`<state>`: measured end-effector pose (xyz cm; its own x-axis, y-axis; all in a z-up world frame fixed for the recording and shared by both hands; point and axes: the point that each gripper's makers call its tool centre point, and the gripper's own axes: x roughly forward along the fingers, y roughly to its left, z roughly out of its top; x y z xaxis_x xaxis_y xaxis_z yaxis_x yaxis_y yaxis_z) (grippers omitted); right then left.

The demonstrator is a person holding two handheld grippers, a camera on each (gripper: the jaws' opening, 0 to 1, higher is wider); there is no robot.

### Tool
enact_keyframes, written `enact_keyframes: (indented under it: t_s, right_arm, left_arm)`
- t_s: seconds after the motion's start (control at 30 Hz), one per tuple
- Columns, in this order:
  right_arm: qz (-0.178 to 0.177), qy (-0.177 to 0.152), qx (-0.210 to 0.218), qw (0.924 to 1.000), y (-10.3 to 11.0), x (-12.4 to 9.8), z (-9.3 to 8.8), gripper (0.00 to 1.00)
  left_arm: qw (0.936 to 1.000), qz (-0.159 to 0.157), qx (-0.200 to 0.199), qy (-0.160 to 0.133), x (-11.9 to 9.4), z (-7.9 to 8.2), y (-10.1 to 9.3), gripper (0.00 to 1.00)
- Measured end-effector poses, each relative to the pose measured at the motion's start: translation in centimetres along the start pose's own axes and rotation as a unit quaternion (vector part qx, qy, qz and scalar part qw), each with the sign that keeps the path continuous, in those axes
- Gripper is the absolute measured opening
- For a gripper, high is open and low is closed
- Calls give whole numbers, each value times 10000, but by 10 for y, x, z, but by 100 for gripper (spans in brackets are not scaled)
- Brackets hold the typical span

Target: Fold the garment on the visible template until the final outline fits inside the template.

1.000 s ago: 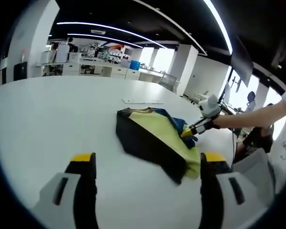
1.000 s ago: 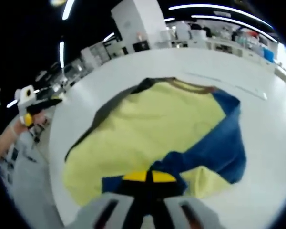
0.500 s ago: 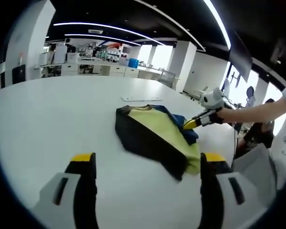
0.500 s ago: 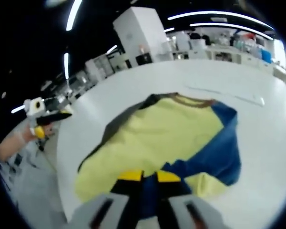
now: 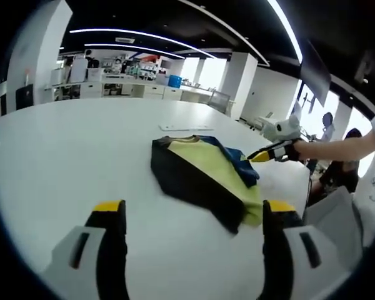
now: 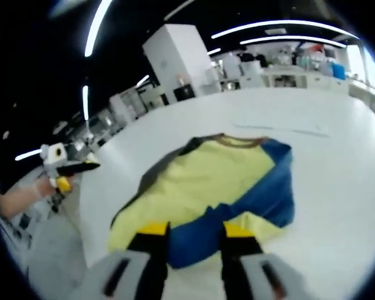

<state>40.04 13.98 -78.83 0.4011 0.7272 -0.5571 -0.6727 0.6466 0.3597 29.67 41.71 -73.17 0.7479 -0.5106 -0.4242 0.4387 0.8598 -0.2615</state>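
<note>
left claw (image 5: 191,215) agape; right claw (image 6: 191,230) parted, empty.

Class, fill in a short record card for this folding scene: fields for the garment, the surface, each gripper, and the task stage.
Garment: yellow, blue and black garment, partly folded, blue sleeve laid across the yellow panel
Surface: white table
Left gripper: left gripper open, fingers apart above bare table, short of the garment
Right gripper: right gripper open, fingers either side of the garment's blue near edge, holding nothing
Template: thin pale outline on the table beyond the garment; its full shape cannot be told
Task stage: fold unfinished; fit to the template cannot be judged
</note>
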Motion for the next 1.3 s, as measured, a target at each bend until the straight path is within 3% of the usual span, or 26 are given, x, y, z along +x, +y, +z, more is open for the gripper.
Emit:
enact_keyframes:
  t_s: [0.27, 0.67, 0.87, 1.13, 1.3]
  right_arm:
    - [-90, 7, 114, 9999, -10, -6, -6, 38]
    - [-247, 127, 310, 9991, -19, 2, -17, 26]
    - [-299, 127, 325, 9989, -19, 7, -16, 19]
    - [-386, 159, 402, 9983, -23, 8, -16, 1]
    - [-399, 102, 426, 9982, -19, 4, -12, 0]
  left_arm:
    - [10000, -31, 8, 1, 0, 0, -2, 88]
    - [10000, 2, -59, -12, -2, -3, -5, 87]
    - [10000, 24, -84, 13, -4, -6, -1, 87]
    - [9999, 39, -114, 3, -5, -8, 0, 87]
    - [9999, 37, -110, 5, -5, -8, 2, 87]
